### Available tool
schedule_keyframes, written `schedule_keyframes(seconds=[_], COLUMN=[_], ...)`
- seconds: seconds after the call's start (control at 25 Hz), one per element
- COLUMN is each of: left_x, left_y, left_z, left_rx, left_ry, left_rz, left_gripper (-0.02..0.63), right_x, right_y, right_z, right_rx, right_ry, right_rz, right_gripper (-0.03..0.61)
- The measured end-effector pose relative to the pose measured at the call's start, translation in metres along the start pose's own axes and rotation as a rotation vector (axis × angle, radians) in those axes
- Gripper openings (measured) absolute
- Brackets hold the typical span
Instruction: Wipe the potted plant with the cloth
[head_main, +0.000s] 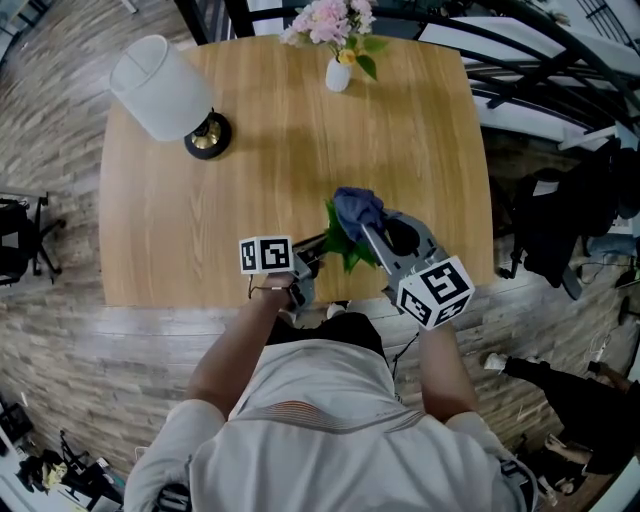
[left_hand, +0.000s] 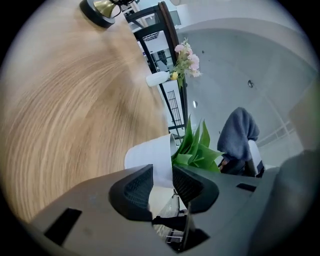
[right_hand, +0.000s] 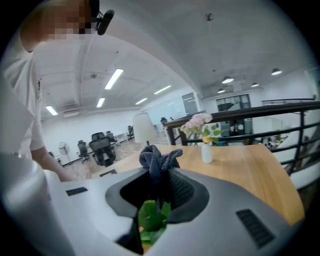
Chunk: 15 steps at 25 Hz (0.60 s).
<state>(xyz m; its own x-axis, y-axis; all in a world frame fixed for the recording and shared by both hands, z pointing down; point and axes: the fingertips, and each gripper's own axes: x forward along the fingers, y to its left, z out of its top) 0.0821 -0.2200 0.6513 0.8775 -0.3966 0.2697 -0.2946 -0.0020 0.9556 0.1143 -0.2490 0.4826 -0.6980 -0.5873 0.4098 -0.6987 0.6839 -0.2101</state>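
Observation:
The potted plant has broad green leaves (head_main: 345, 245) in a white pot (left_hand: 152, 157) and stands near the table's front edge. My left gripper (left_hand: 162, 176) is shut on the pot's wall, and in the head view it (head_main: 314, 256) reaches in from the left. A blue-grey cloth (right_hand: 157, 161) is bunched between the jaws of my right gripper (right_hand: 159, 189), which is shut on it. The cloth (head_main: 357, 208) hangs over the top of the leaves (right_hand: 151, 220), with the right gripper (head_main: 380, 233) just right of the plant. In the head view the pot is hidden by leaves and grippers.
The wooden table (head_main: 280, 180) carries a white-shaded lamp (head_main: 160, 88) on a dark round base at the back left. A small white vase of pink flowers (head_main: 338, 72) stands at the back middle. Black railings (head_main: 540, 70) run past the right edge. An office chair (head_main: 20, 240) stands left.

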Motion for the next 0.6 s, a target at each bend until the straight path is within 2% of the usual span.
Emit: schedule_keyframes(seconds=[0.08, 0.16, 0.28, 0.6], left_x=[0.000, 0.000, 0.000, -0.002], left_y=[0.000, 0.001, 0.001, 0.003], left_z=[0.000, -0.001, -0.002, -0.002], left_rx=[-0.002, -0.005, -0.016, -0.029], left_ry=[-0.004, -0.011, -0.027, -0.047], left_rz=[0.002, 0.008, 0.011, 0.009], left_gripper=[0.117, 0.117, 0.117, 0.117], right_x=[0.025, 0.047, 0.060, 0.021], right_y=[0.018, 0.023, -0.001, -0.093], right_z=[-0.011, -0.030, -0.044, -0.050], right_rx=[-0.048, -0.078, -0.085, -0.049], right_ry=[0.104, 0.217, 0.284, 0.265], right_rz=[0.118, 0.158, 0.065, -0.270], right_gripper=[0.133, 0.132, 0.130, 0.130])
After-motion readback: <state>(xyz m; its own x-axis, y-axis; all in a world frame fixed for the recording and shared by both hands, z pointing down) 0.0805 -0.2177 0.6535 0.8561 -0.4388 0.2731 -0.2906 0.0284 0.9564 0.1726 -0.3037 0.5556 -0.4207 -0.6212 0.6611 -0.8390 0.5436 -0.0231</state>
